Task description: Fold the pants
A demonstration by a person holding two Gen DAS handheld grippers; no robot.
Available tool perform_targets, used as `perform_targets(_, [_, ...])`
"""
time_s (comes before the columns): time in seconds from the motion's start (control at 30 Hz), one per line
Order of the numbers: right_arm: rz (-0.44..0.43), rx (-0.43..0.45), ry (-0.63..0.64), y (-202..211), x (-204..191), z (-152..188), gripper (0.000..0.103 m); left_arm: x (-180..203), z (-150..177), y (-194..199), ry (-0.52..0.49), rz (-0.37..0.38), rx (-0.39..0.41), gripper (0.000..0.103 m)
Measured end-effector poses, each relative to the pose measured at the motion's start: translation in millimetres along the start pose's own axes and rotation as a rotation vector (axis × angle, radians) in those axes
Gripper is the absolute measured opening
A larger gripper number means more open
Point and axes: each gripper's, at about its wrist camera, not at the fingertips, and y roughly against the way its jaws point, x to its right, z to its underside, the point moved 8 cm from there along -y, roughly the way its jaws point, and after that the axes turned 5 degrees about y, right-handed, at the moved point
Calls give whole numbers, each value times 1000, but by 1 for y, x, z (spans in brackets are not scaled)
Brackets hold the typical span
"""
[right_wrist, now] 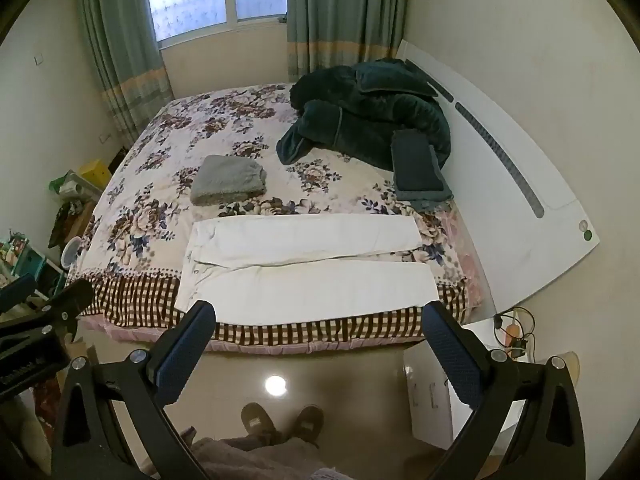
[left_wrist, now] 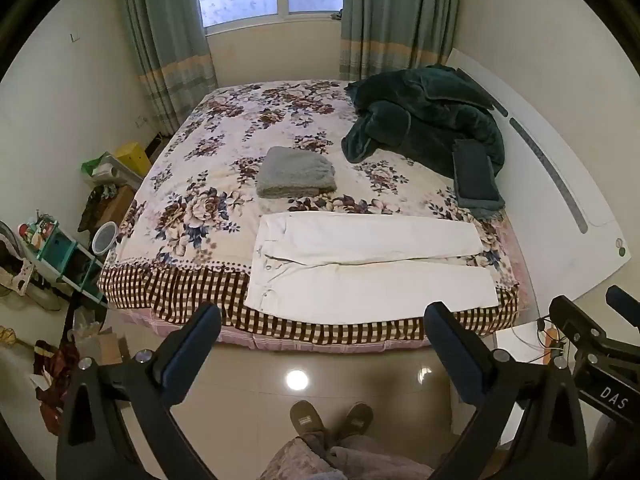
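Note:
White pants (left_wrist: 368, 268) lie flat on the near edge of the bed (left_wrist: 176, 280), waist to the left, both legs stretched to the right, slightly apart. They also show in the right wrist view (right_wrist: 308, 268). My left gripper (left_wrist: 322, 316) is open and empty, held above the floor short of the bed edge. My right gripper (right_wrist: 320, 312) is open and empty at the same distance, its near jaw tips overlapping the pants' near edge in view. The right gripper's body (left_wrist: 592, 340) shows at the right of the left wrist view.
A folded grey towel (left_wrist: 294, 172) lies mid-bed. A dark green blanket heap (left_wrist: 424, 120) and folded dark cloth (left_wrist: 474, 176) sit by the white headboard (left_wrist: 560, 216). Cluttered shelves (left_wrist: 64, 252) stand left. A white nightstand (right_wrist: 440, 392) with cables stands right. Slippered feet (left_wrist: 332, 420) stand on the glossy floor.

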Motion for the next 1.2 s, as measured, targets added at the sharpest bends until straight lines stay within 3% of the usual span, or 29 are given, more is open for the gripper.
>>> perform_targets(0.33, [-18,6,16,-1,-23,2,103,-9,2,4,4,3,-1,103])
perform_targets(1.2, [-35,-11,21,-6,-20,-5,103,-19,-16,4,4,-13,-7,103])
